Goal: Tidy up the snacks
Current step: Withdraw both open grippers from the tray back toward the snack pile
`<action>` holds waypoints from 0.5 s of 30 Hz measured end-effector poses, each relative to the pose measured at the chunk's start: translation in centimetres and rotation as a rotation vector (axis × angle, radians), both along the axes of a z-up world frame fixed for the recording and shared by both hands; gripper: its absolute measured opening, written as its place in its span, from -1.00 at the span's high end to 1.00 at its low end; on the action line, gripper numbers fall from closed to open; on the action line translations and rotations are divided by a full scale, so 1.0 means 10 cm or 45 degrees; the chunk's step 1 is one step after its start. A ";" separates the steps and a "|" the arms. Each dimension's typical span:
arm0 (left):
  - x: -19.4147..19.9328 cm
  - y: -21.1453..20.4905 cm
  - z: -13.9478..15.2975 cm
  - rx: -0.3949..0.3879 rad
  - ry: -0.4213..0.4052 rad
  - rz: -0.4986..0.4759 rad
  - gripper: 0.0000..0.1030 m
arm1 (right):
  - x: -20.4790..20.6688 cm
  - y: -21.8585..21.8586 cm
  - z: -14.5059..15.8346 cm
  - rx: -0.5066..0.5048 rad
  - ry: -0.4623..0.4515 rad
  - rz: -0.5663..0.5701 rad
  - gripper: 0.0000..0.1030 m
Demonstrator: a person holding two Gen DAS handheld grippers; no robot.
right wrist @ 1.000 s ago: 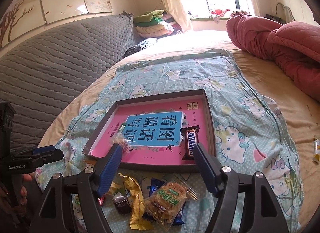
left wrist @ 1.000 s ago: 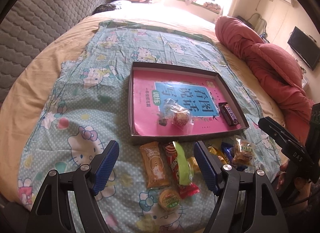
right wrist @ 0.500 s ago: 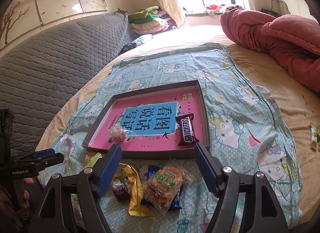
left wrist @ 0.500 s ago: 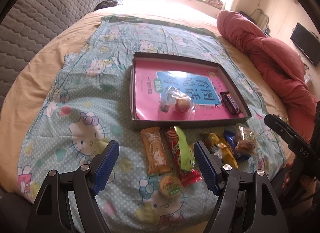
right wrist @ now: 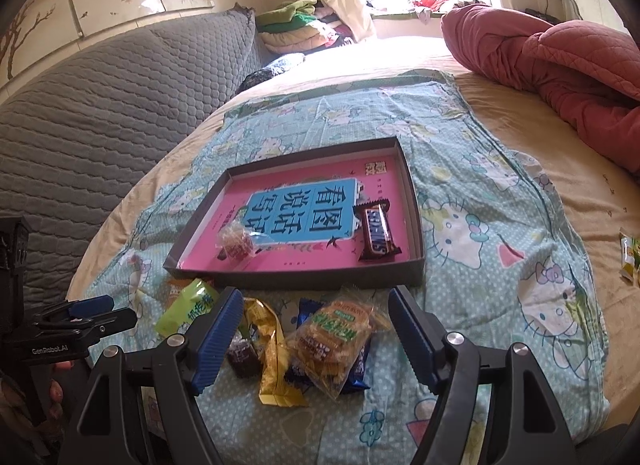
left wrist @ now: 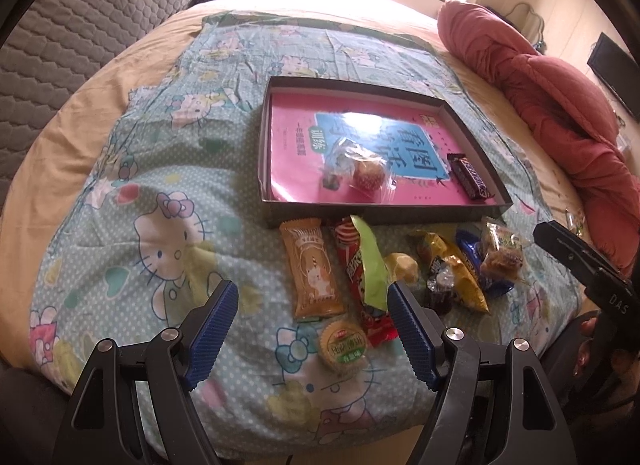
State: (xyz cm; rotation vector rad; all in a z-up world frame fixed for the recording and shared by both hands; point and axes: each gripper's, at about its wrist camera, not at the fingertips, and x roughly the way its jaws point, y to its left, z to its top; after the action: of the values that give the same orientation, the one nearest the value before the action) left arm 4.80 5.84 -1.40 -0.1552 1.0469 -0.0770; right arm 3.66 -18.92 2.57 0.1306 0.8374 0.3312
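1. The left claw (left wrist: 312, 329) hangs over the near edge of the bed with its blue pads wide apart and nothing between them.
2. The right claw (right wrist: 316, 337) is likewise spread, pads clear of the clear-wrapped biscuit pack (right wrist: 334, 339) lying below and between them.
3. A shallow dark tray (left wrist: 372, 214) with a pink printed floor sits on the cartoon-cat sheet (left wrist: 160, 201) at 12 o'clock from both claws.
4. Inside the tray: a brown chocolate bar (right wrist: 376, 234) toward its 3 o'clock side, and a clear bag with a red-cupped cake (left wrist: 366, 175) near its front middle.
5. Loose snacks lie just in front of the tray: an orange packet (left wrist: 314, 269), a red and green packet (left wrist: 366, 269), a round green-labelled cake (left wrist: 343, 347), a gold wrapper (right wrist: 274, 353) and a blue packet (left wrist: 478, 261).
6. A red quilt (right wrist: 560, 61) is heaped at 2 o'clock.
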 end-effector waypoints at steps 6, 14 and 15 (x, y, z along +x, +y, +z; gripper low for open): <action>-0.03 -0.07 -0.08 0.006 0.037 -0.009 -0.52 | -0.05 0.04 -0.06 -0.015 0.035 0.011 -0.46; -0.12 -0.14 -0.25 -0.017 0.128 -0.024 -0.52 | -0.10 -0.03 -0.16 -0.010 0.102 -0.036 -0.46; -0.12 -0.14 -0.27 -0.016 0.133 -0.025 -0.52 | -0.10 -0.04 -0.16 -0.005 0.108 -0.040 -0.46</action>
State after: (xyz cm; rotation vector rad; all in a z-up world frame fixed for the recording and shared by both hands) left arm 3.56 4.41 -4.08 -0.1616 1.1522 -0.0940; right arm 2.64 -19.30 0.93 0.1550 0.9191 0.2963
